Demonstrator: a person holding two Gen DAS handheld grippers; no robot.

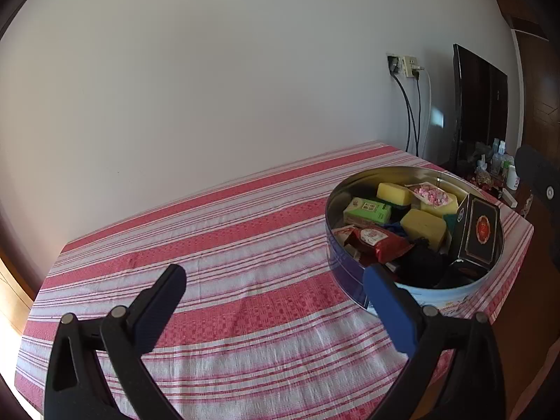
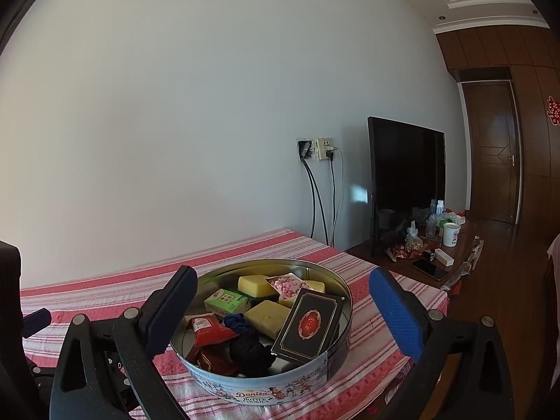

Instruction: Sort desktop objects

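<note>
Cookie tin [image 2: 266, 390] sat full on the striped cloth [image 1: 217, 245], at 2 o'clock from my left gripper [image 1: 274, 281]; I saw both it and my right gripper [image 2: 283, 287] spread wide, holding nothing.

The round blue-and-white metal cookie tin [image 2: 266, 390], at the lower centre of the right wrist view, carries the brand "Danisa" in red script on its front wall, with "BUTTER COOKIES" in small print beneath. A red paper double-happiness sign [image 2: 553, 110] hangs on the brown wooden wall at the right edge.
</note>
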